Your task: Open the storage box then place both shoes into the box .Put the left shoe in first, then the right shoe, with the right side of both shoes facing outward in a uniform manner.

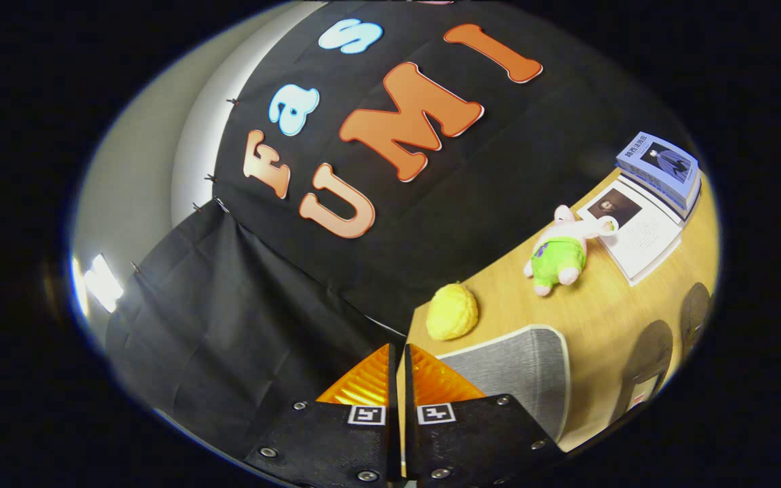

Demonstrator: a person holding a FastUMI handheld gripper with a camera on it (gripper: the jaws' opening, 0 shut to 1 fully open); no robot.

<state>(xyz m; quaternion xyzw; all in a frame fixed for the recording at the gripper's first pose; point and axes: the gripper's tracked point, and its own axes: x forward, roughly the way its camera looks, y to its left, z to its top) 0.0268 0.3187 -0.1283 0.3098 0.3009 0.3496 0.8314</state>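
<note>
Step in hand, as I judge it: approach the storage box, lid not yet worked. Shoes not yet handled.

Tongs [398, 349]: narrow, the two fingers nearly together with only a thin slit between them, holding nothing. They point off the corner of the table [607, 305], toward the booth's black wall.

Task's thing: a grey fabric piece with pale trim [519, 369], lower right of centre in the frame, lying on the table just ahead of my right finger and beside it. I take it for the storage box or its lid, but cannot tell which face I see. Beyond it sit a yellow plush [453, 312], then a pink toy in green [560, 254], then books [655, 190] in the upper right.

Two dark rounded shapes [655, 356] at the lower right, past the grey piece: shoes or something else, cannot tell.

To do it well: swing the tongs right and down over the box, widen the fingers before contact, find the trimmed edge, take it squarely and lift slowly so that the soft wall does not buckle or drag
</note>
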